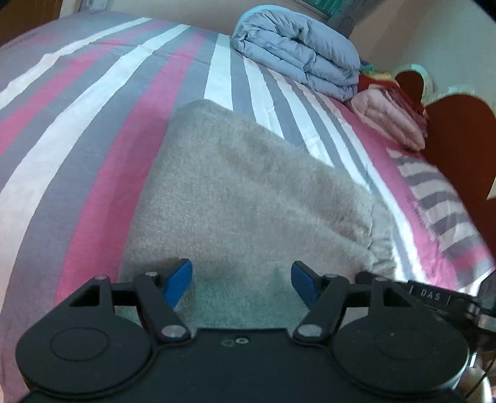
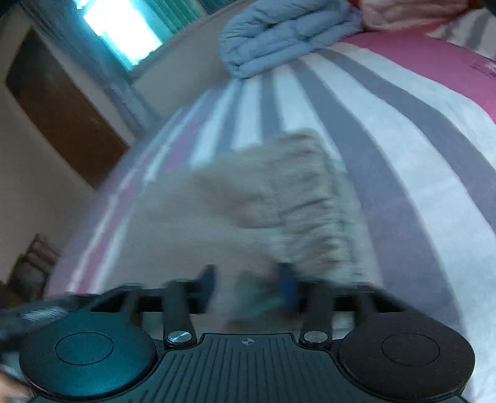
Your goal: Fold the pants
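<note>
Presently noted: folded beige fleece pants [image 1: 248,192] [image 2: 279,192], lying flat on striped bedsheet [image 1: 77,124] [image 2: 387,124] of pink, grey and white bands. Gathered elastic waistband [image 2: 316,210] turned toward right side of bed as seen from right wrist view. Near end of garment reaching under both tools.

Left gripper [image 1: 242,276]: poised just over near end of pants, blue pads set wide apart, nothing gripped; fabric seen between and below pads, no pinch evident.

Right gripper [image 2: 248,282]: heavily blurred; pads appearing parted, with bunched pants fabric between them at waistband corner. Pad contact with cloth not determinable through blur. Part of right tool also showing at lower right edge of left wrist view.

Further out: folded light-blue duvet [image 1: 297,52] [image 2: 279,34] resting at far edge of bed against wall. Folded pink quilt [image 1: 390,121] just beside it, touching brown scalloped headboard [image 1: 458,139]. Striped pillow [image 1: 434,198] near headboard. Brown door [image 2: 62,105] and bright window [image 2: 121,28] beyond bed in right wrist view.
</note>
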